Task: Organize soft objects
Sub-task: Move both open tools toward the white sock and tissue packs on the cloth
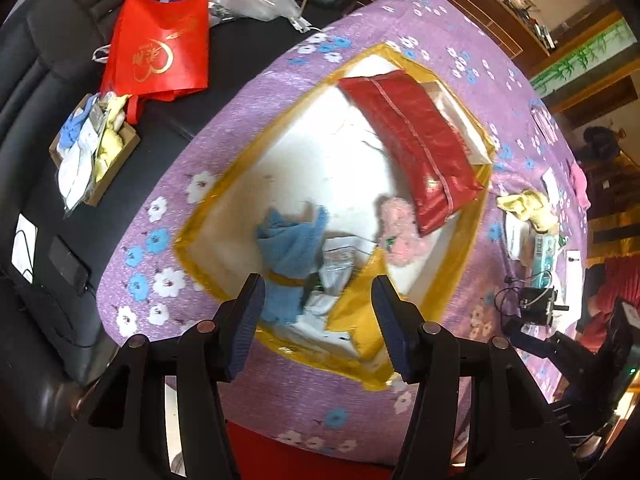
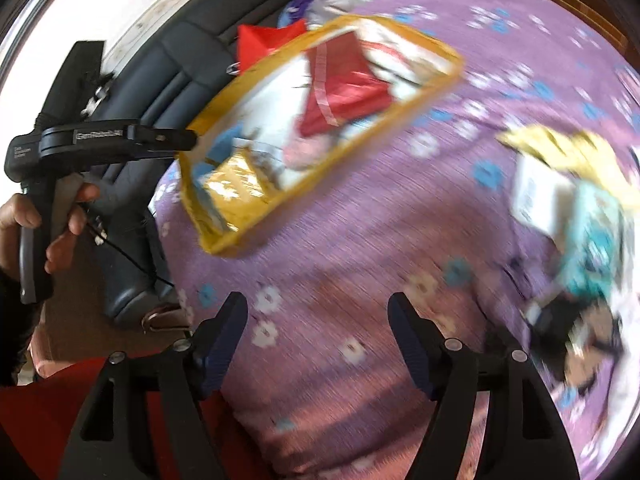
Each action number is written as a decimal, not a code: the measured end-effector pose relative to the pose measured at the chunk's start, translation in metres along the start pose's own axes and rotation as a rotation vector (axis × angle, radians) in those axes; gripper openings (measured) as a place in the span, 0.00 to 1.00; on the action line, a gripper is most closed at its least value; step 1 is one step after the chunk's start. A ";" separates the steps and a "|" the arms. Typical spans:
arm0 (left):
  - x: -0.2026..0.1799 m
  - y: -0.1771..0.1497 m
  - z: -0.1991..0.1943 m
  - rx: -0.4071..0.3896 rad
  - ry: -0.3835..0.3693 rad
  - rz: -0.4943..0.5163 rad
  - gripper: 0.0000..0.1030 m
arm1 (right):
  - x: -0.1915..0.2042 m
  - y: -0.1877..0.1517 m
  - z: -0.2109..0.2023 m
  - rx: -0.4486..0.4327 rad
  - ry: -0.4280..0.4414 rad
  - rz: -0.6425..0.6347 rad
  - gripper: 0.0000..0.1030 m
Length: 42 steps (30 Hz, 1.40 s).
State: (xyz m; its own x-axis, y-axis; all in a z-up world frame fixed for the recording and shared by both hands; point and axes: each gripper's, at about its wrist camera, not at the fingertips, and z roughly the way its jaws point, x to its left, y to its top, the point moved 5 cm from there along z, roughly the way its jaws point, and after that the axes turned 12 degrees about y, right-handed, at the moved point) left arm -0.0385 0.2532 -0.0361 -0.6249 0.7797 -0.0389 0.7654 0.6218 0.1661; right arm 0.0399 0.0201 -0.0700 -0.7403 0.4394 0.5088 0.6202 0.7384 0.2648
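Note:
A white box with a yellow rim (image 1: 200, 220) stands on the purple flowered table cover (image 1: 256, 92). Inside lie a red cushion (image 1: 416, 136), a blue cloth (image 1: 292, 248), a pink fluffy item (image 1: 400, 232) and white packets (image 1: 340, 264). My left gripper (image 1: 318, 320) is open and empty above the box's near corner. My right gripper (image 2: 318, 340) is open and empty over the bare cover; its view is blurred. The box also shows there (image 2: 400, 120), with the left gripper (image 2: 120, 140) at its left. A yellow cloth (image 1: 528, 204) lies right of the box.
A black sofa (image 1: 36, 92) holds a red bag (image 1: 160, 48), a cardboard tray of cloths (image 1: 92, 148) and a phone (image 1: 68, 260). At the right of the cover lie a teal pack (image 1: 546, 252), a black device (image 1: 534, 300) and a pink item (image 1: 580, 180).

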 end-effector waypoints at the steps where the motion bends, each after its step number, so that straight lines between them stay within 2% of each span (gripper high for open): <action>1: -0.005 0.001 -0.001 0.003 -0.008 0.006 0.54 | -0.005 -0.001 -0.001 -0.006 -0.004 0.013 0.70; 10: -0.062 0.001 -0.007 0.026 -0.089 0.067 0.54 | -0.041 -0.033 -0.032 -0.050 -0.049 0.105 0.73; 15: -0.095 -0.010 -0.007 0.020 -0.085 0.141 0.54 | -0.052 -0.048 -0.046 -0.059 -0.074 0.112 0.73; 21: -0.124 -0.026 -0.005 0.065 -0.172 0.158 0.54 | -0.066 -0.067 -0.058 -0.046 -0.101 0.119 0.73; 24: -0.138 -0.037 -0.003 0.100 -0.180 0.199 0.67 | -0.074 -0.076 -0.063 -0.043 -0.111 0.127 0.73; 35: -0.168 -0.064 -0.001 0.144 -0.196 0.242 0.67 | -0.115 -0.105 -0.102 -0.068 -0.176 0.178 0.73; 42: -0.205 -0.061 -0.002 0.145 -0.197 0.285 0.67 | -0.135 -0.112 -0.125 -0.086 -0.222 0.185 0.73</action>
State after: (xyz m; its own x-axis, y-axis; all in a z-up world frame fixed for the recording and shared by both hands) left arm 0.0427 0.0551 -0.0360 -0.3531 0.9134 -0.2027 0.9269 0.3710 0.0571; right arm 0.1033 -0.1859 -0.0660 -0.6453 0.6708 0.3657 0.7627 0.5935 0.2571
